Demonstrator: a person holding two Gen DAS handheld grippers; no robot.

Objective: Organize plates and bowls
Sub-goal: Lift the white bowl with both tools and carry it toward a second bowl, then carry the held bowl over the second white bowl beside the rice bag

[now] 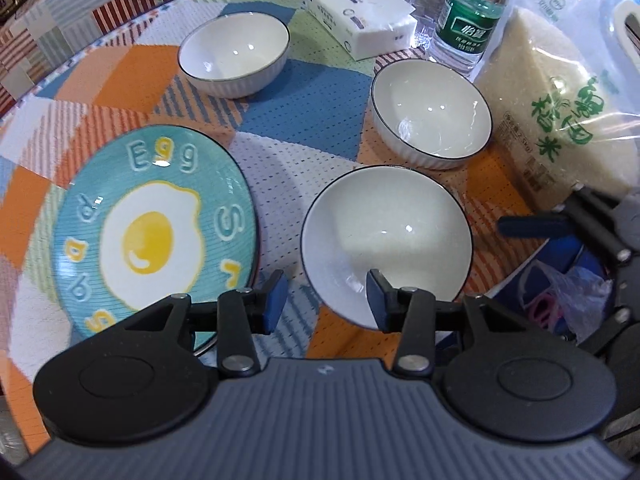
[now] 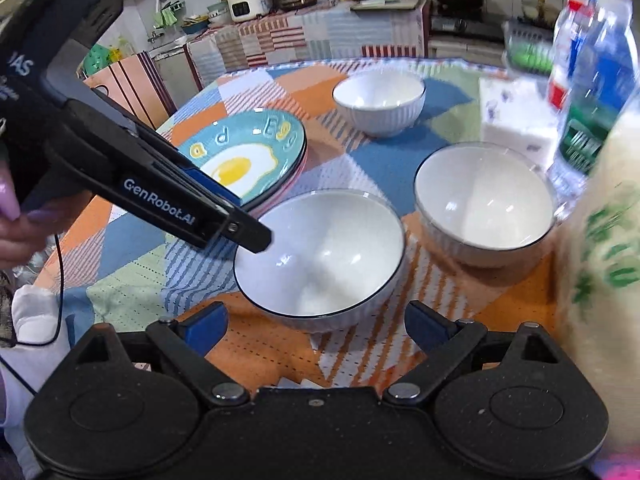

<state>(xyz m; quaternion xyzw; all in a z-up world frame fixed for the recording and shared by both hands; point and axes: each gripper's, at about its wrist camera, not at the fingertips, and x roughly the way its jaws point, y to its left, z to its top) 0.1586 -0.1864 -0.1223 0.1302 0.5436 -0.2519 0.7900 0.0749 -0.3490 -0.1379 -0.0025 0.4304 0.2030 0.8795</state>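
Note:
Three white bowls with dark rims stand on the patchwork tablecloth: a near bowl (image 1: 386, 240) (image 2: 320, 256), a right bowl (image 1: 432, 114) (image 2: 484, 204) and a far bowl (image 1: 234, 54) (image 2: 378, 100). A teal plate with a fried-egg picture (image 1: 152, 236) (image 2: 248, 152) lies to the left, on top of a pink plate. My left gripper (image 1: 326, 300) (image 2: 256, 240) is open and hovers over the near bowl's left rim, one pad inside and one outside, neither touching it. My right gripper (image 2: 316, 328) is wide open just in front of that bowl.
A tissue pack (image 1: 360, 20), water bottles (image 1: 468, 20) and a big bag of rice (image 1: 560, 120) crowd the table's right side. A plastic bag (image 1: 568, 292) sits below the table edge. A person's hand (image 2: 12, 220) holds the left gripper. A kitchen counter (image 2: 320, 28) runs behind.

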